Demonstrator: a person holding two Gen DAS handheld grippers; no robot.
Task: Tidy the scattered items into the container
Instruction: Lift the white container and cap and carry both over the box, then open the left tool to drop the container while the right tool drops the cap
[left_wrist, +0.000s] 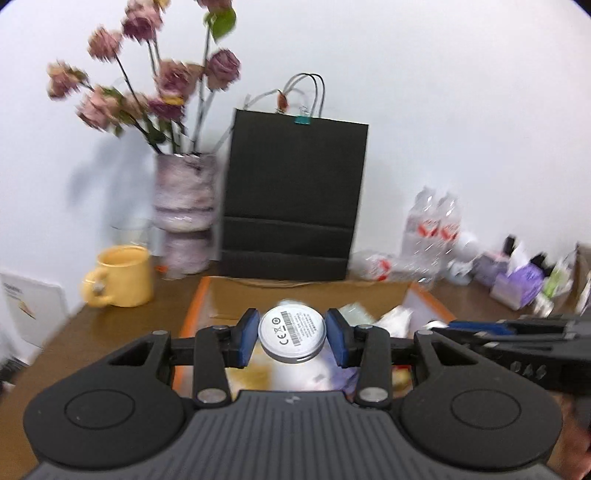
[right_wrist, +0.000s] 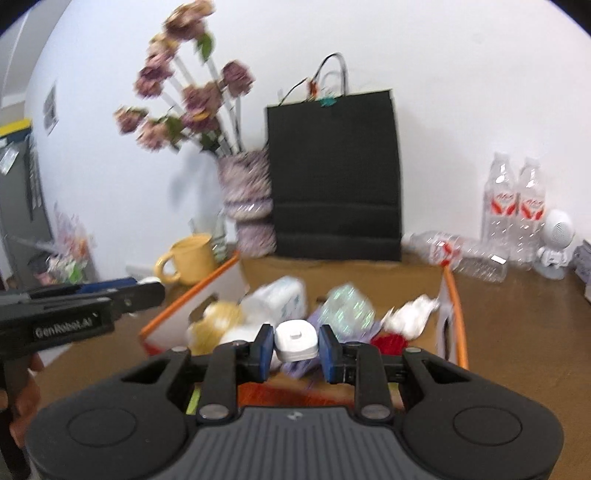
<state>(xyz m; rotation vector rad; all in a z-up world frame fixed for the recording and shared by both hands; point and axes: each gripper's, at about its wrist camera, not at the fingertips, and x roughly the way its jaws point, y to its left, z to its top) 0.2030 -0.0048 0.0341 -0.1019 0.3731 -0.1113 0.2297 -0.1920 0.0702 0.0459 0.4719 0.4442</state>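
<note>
My left gripper is shut on a round white disc with a barcode label, held above the open cardboard box with orange edges. My right gripper is shut on a small white plug adapter over the same box. The box holds several items: a white pack, a glittery packet, a yellow object, white crumpled paper and a red thing. The left gripper also shows from the side in the right wrist view, and the right gripper in the left wrist view.
Behind the box stand a black paper bag, a vase of dried roses and a yellow mug. Water bottles, a lying bottle, a white robot figure and purple boxes crowd the brown table's right side.
</note>
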